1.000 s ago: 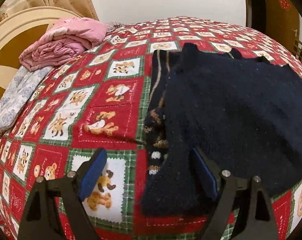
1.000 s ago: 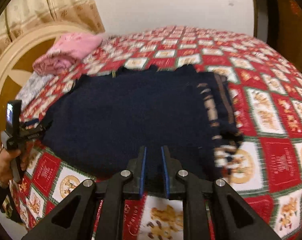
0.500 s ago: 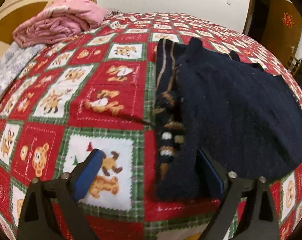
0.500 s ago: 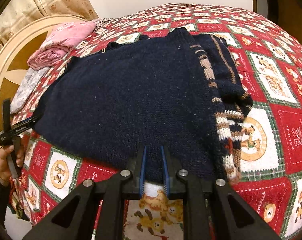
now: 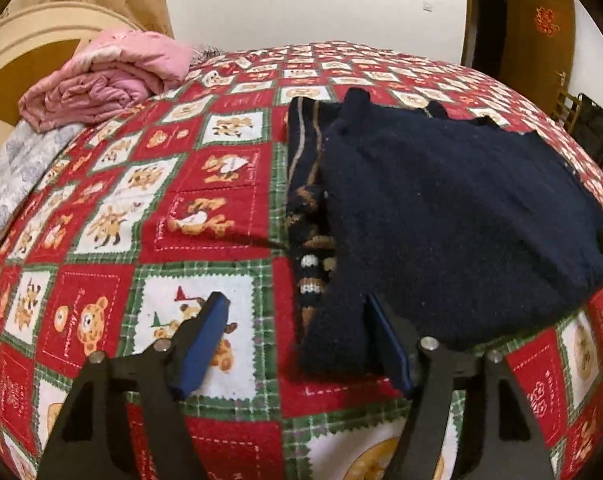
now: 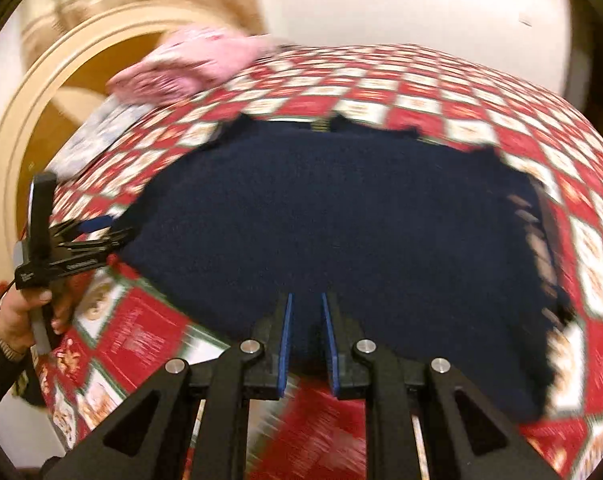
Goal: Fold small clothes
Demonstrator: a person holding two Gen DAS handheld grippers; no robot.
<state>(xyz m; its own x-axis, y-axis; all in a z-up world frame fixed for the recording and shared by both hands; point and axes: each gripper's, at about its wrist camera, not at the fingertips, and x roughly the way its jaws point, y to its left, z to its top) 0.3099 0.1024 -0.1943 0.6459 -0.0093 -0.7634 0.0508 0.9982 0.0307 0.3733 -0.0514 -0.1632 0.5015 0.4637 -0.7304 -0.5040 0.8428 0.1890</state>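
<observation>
Faintly, cabinet [image 5: 541,24] bears red emblem.

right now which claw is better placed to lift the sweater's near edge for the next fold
Right: the right claw is nearly closed around the navy sweater's near hem. The left claw is wide open at a corner.

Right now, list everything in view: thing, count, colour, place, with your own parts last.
sweater: one, navy with a brown and white patterned sleeve, spread on the bed
bedspread: one, red, green and white with bears, covering the bed
pink blanket: one, folded, far left of the bed
grey blanket: one, beside the pink one
headboard: one, cream and wood, far left
left tool: open, at the sweater's near corner
right tool: nearly shut, at the sweater's near edge
left hand: one, holding the left tool
</observation>
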